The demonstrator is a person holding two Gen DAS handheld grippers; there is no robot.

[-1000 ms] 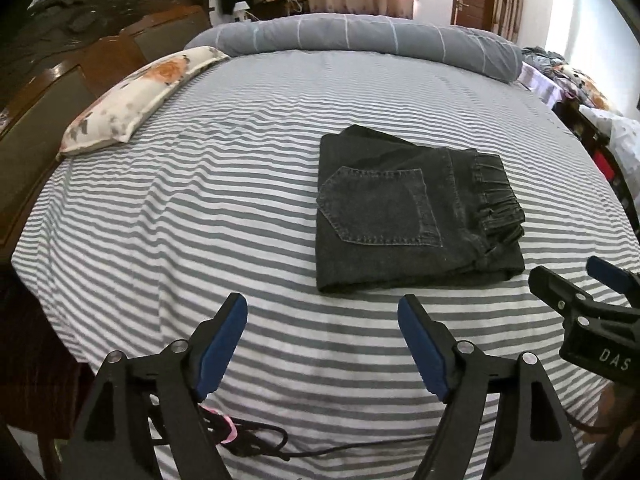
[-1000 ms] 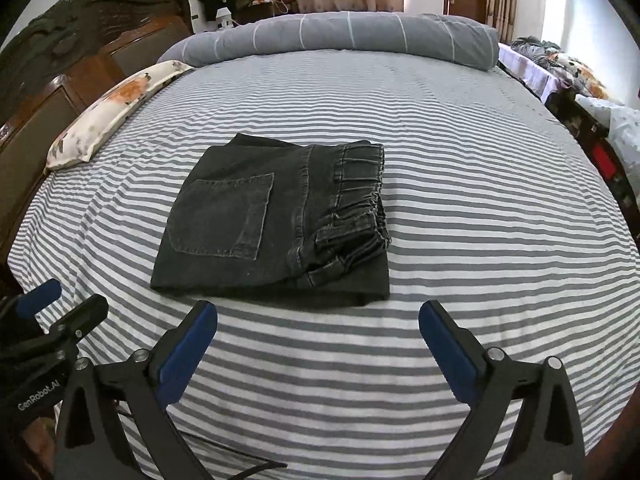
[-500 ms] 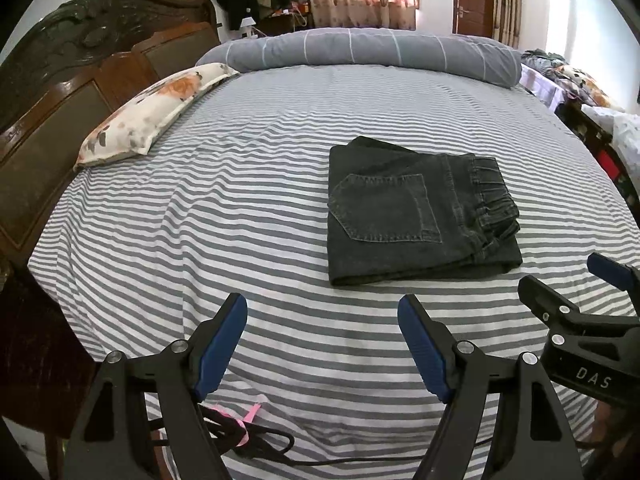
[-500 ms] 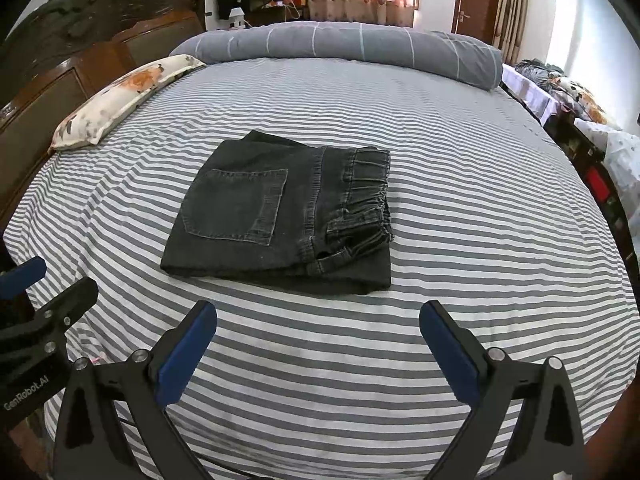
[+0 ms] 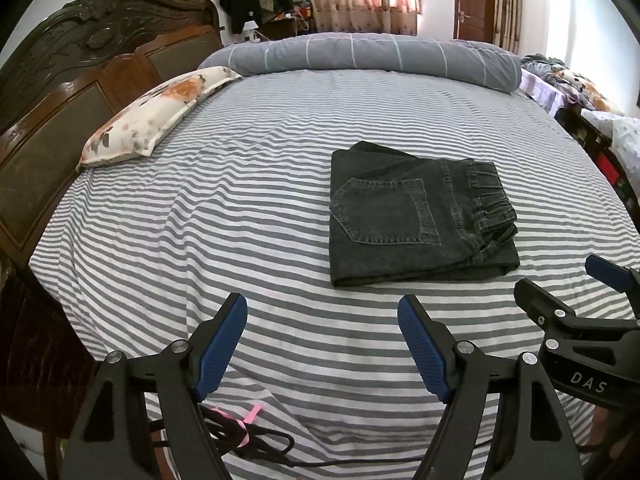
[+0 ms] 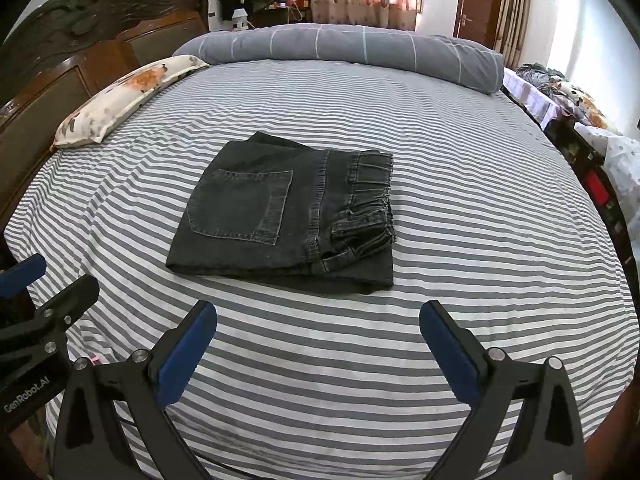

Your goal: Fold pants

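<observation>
The black pants [image 6: 288, 216] lie folded into a compact, roughly square bundle near the middle of the bed [image 6: 480, 208], back pocket [image 6: 244, 206] facing up and the gathered waistband [image 6: 368, 200] at the bundle's 3 o'clock edge. Judging by the stacked layers, the folding looks essentially done.

The cloth appears to be denim: fairly heavy, soft enough to bend yet stiff enough to hold a crease, and not slippery. If the bundle needs moving, I would pinch through all the layers at the thick folded edge toward 6 o'clock, one gripper near each corner. A grip on the top layer alone would likely peel the fold open. The bunched waistband is the loosest part and could sag.

The left gripper [image 5: 322, 346] hangs at about 7 o'clock from the bundle, fingers spread wide and holding nothing. The right gripper [image 6: 318, 346] sits just short of the 6 o'clock edge, likewise spread and empty. Neither touches the cloth.

Further out, a flowered pillow [image 5: 160, 114] rests at 10 o'clock against the wooden headboard [image 5: 80, 92], and a long grey bolster [image 5: 360, 58] lies along the 12 o'clock side.

The underlayers and leg ends are hidden beneath the top fold, so how neatly they stack cannot be told. A dark cable [image 5: 256, 440] with a pink tie is partly hidden behind the left gripper.
</observation>
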